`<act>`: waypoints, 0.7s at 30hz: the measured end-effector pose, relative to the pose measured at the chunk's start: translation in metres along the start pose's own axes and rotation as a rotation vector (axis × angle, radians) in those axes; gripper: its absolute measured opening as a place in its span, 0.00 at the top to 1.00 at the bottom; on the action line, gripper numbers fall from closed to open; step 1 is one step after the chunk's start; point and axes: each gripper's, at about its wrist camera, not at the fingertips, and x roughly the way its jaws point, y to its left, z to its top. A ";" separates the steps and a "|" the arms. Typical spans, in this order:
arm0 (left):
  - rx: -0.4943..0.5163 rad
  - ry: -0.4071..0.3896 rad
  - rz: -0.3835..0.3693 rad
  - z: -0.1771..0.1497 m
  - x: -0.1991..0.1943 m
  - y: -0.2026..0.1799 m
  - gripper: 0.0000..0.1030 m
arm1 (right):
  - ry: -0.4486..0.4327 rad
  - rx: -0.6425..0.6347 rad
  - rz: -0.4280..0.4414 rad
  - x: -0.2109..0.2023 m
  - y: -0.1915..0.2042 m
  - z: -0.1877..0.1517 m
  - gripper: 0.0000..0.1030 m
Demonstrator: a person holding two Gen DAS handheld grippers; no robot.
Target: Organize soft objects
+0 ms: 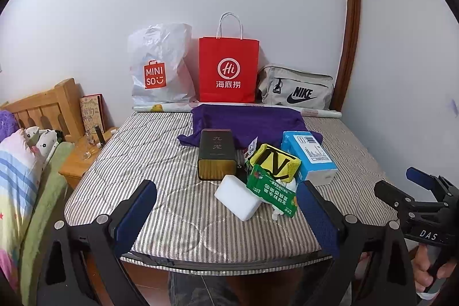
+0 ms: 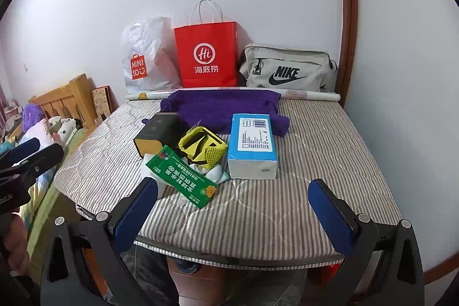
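Both grippers, left (image 1: 226, 208) and right (image 2: 232, 208), hovering at mattress (image 2: 315, 134) edge, jaws spread, empty. White sponge (image 1: 236, 197) lying nearest in pile (light, squashy): pinching across short sides looks best.

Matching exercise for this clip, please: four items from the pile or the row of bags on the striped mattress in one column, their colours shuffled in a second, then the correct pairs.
Things:
1. paper bag with handles
2. tissue pack
3. towel
4. sponge block

Colours:
A. purple
B. white
C. red
D. light blue

Pairs: 1-C, 2-D, 3-A, 4-B
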 end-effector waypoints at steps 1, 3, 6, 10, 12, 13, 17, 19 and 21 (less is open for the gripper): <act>0.000 0.001 0.000 0.000 0.000 0.000 0.04 | 0.000 -0.001 -0.001 0.000 0.000 -0.001 0.00; 0.000 0.001 0.002 -0.001 0.001 -0.001 0.04 | -0.001 -0.001 -0.002 -0.001 0.000 -0.001 0.00; 0.001 0.001 0.003 -0.001 0.001 -0.001 0.04 | 0.001 -0.002 -0.004 -0.001 0.001 0.000 0.00; 0.002 0.001 0.003 -0.002 0.001 -0.001 0.04 | 0.000 -0.001 -0.004 -0.001 0.001 0.000 0.00; 0.002 0.003 0.007 -0.002 0.001 -0.001 0.04 | 0.001 -0.002 -0.004 -0.001 0.001 0.000 0.00; 0.004 0.002 0.007 -0.003 0.002 -0.001 0.04 | 0.000 -0.003 -0.004 -0.001 0.001 0.000 0.00; 0.003 0.002 0.008 -0.003 0.002 -0.002 0.04 | 0.002 -0.003 -0.002 -0.001 0.001 0.000 0.00; 0.003 0.001 0.007 -0.003 0.002 -0.002 0.04 | 0.000 -0.002 -0.004 -0.002 0.001 0.000 0.00; 0.003 0.002 0.009 -0.003 0.002 -0.002 0.04 | 0.002 -0.002 -0.002 -0.002 0.001 0.000 0.00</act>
